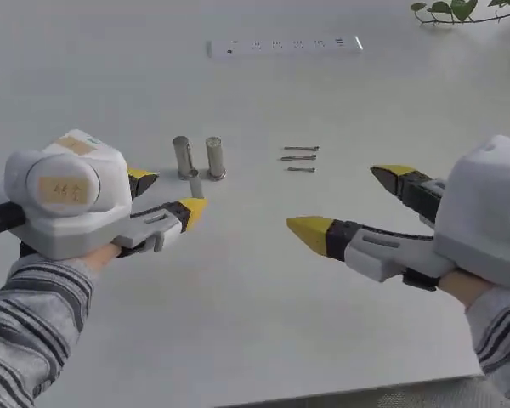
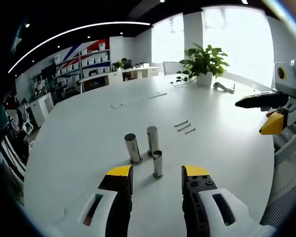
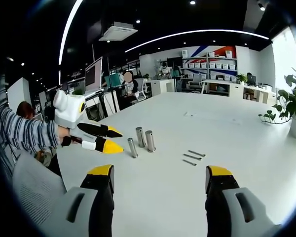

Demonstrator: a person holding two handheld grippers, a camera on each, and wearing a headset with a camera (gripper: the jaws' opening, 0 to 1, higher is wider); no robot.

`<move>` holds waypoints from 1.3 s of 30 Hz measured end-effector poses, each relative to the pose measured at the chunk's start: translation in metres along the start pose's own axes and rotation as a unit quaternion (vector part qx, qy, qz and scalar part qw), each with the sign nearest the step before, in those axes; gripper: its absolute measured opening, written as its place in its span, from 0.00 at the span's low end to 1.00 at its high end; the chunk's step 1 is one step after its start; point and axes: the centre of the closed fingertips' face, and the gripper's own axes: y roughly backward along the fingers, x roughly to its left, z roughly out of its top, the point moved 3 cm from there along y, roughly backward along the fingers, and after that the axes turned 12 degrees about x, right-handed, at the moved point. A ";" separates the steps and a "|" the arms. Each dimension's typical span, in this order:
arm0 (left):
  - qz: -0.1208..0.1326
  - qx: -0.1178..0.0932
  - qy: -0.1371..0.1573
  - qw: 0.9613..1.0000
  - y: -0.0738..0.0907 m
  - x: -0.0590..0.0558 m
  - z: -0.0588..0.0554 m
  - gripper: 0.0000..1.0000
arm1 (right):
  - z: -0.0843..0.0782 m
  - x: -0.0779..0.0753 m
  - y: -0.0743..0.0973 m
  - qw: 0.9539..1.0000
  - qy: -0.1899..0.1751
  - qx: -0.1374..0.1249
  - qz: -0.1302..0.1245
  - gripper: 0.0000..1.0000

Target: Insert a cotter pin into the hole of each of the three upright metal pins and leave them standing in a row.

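Left gripper [image 1: 167,192]: jaws apart, nothing held, tips just short of the nearest of the metal pins [image 2: 158,164]
Right gripper [image 1: 347,199]: jaws wide apart, nothing held, hovering over the bare table [image 1: 255,323] on the near side of the cotter pins [image 1: 299,158]
Metal pins, count: three, all upright on the table, close together in a loose triangle, not a row; in the head view the nearest one is faint and partly hidden by the left jaws
Cotter pins, count: three, lying side by side on the table, apart from the metal pins and to their right in the head view
Holes: too small to make out, though no pin seems to carry a cotter
Done: nothing yet, judging by all three cotter pins lying loose
Left to do: three insertions, then lining the metal pins up
Likely first step: right gripper picks up a cotter pin while the left steadies a metal pin
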 end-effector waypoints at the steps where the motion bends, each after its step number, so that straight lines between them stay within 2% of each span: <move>1: -0.004 0.000 -0.003 1.000 -0.004 0.001 0.001 0.33 | -0.001 0.000 -0.001 1.000 0.002 0.002 0.001 0.73; 6: -0.018 -0.001 -0.006 1.000 -0.018 0.001 0.004 0.27 | -0.005 -0.001 -0.007 1.000 -0.009 0.015 0.009 0.72; 14: -0.037 0.011 -0.010 0.999 -0.038 0.000 0.002 0.17 | -0.005 0.001 -0.014 0.999 -0.022 0.016 0.018 0.71; 16: -0.038 0.014 -0.012 0.999 -0.040 -0.001 0.000 0.15 | -0.008 0.001 -0.017 0.999 -0.022 0.024 0.019 0.71; 20: -0.041 0.015 -0.012 0.999 -0.042 -0.002 -0.001 0.11 | -0.011 0.001 -0.018 0.999 -0.023 0.030 0.020 0.70; 24: -0.041 0.013 -0.025 0.999 -0.043 -0.003 -0.002 0.06 | -0.014 -0.001 -0.017 0.999 -0.025 0.034 0.016 0.70; 32: -0.043 0.009 -0.030 0.999 -0.043 -0.004 -0.003 0.05 | -0.019 -0.004 -0.016 0.999 -0.025 0.045 0.009 0.70; 39: -0.048 0.002 -0.036 0.998 -0.041 -0.013 0.002 0.05 | -0.019 -0.001 -0.016 0.999 -0.024 0.046 0.011 0.70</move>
